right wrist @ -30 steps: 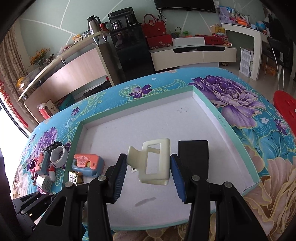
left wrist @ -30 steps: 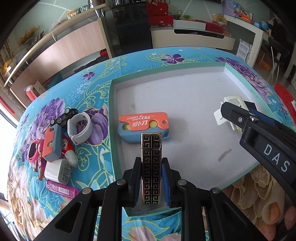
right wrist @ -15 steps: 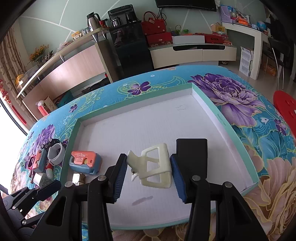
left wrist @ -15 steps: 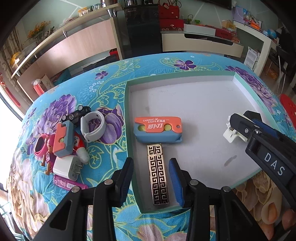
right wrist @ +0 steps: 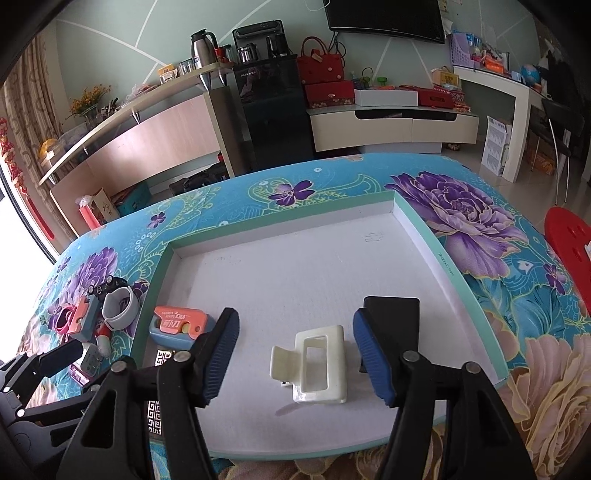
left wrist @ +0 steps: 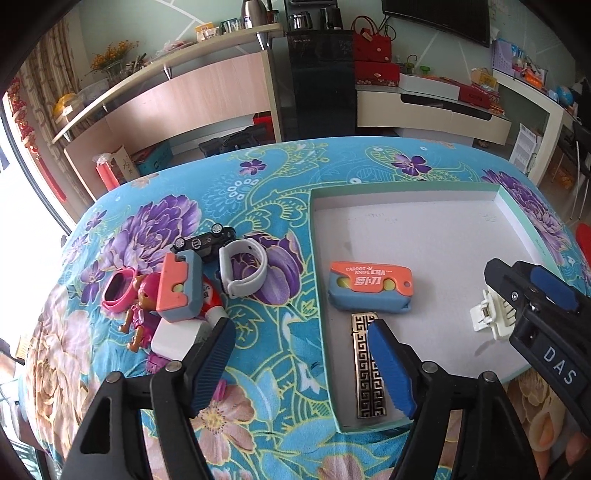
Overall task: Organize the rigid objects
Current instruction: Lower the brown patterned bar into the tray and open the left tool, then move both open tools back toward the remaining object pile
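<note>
A blue cloth with big purple flowers point(right wrist: 465, 206) covers the table. Behind it, in the top middle, stands a black cabinet point(right wrist: 273, 110) with red bags point(right wrist: 321, 66) beside it. A long wooden shelf point(left wrist: 155, 96) runs along the upper left, with yellow flowers point(left wrist: 110, 55) on it. A dark TV point(right wrist: 384, 16) hangs at the top right. A red stool point(right wrist: 569, 236) sits at the right edge.

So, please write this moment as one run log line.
left claw: open | right claw: open | gold patterned lighter, white plastic hair clip: in tray
</note>
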`<state>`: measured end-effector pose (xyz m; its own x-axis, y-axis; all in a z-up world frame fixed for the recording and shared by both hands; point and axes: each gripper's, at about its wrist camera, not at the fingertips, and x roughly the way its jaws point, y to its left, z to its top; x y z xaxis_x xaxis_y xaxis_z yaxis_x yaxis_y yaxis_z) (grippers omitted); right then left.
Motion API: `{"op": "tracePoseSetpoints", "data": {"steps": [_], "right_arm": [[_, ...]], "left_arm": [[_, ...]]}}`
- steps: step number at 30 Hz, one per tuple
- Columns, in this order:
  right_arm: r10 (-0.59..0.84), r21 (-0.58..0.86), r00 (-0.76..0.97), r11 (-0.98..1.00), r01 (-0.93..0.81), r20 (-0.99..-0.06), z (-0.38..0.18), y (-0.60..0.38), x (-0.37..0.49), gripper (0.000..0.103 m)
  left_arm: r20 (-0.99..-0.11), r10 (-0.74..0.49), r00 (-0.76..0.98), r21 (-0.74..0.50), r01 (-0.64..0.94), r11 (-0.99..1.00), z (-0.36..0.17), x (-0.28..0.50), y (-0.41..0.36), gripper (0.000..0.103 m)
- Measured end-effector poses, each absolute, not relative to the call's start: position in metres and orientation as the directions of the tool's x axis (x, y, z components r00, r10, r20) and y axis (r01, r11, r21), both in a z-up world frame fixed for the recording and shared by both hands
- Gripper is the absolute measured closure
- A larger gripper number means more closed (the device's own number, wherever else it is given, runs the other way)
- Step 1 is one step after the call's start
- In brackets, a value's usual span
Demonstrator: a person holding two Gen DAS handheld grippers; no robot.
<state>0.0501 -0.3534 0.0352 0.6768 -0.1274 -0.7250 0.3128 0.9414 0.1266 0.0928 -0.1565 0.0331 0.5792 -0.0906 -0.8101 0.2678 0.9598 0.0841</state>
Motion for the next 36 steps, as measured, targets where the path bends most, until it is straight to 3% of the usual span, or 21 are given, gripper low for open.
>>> {"op": "tracePoseSetpoints", "data": {"steps": [8, 10, 12, 28, 36], "right_arm": [[-0.124, 0.110, 0.664, 0.948, 0.299, -0.737, 0.031, -0.347, 0.056, 0.033], [-0.124, 0.108, 0.660, 0.948, 0.300, -0.741, 0.030, -0.346, 0.057, 0.026], [-0.120, 0.109, 0.658, 0.949, 0.295, -0.744, 0.029, -0.345, 0.058, 0.019], [-0.073, 0.188, 0.701, 0.939, 0.288, -0.710, 0.037, -0.331, 0.065, 0.019], [-0.062, 0.162, 0.695, 0.954, 0.253, -0.717, 0.034, -0.309, 0.077, 0.019]], "left_arm": [[-0.797, -0.034, 0.603, 0.089, 0.173, 0.981, 0.031, 0.104, -0.130, 0.006], [-0.794, -0.024, 0.607, 0.089, 0.156, 0.984, 0.030, 0.106, -0.125, 0.001], [-0.792, -0.018, 0.611, 0.088, 0.143, 0.986, 0.028, 0.108, -0.122, 0.001], [-0.758, 0.046, 0.651, 0.065, 0.004, 0.998, 0.029, 0.131, -0.078, 0.000], [-0.734, 0.066, 0.676, 0.050, -0.044, 0.998, 0.029, 0.136, -0.058, 0.000]]}}
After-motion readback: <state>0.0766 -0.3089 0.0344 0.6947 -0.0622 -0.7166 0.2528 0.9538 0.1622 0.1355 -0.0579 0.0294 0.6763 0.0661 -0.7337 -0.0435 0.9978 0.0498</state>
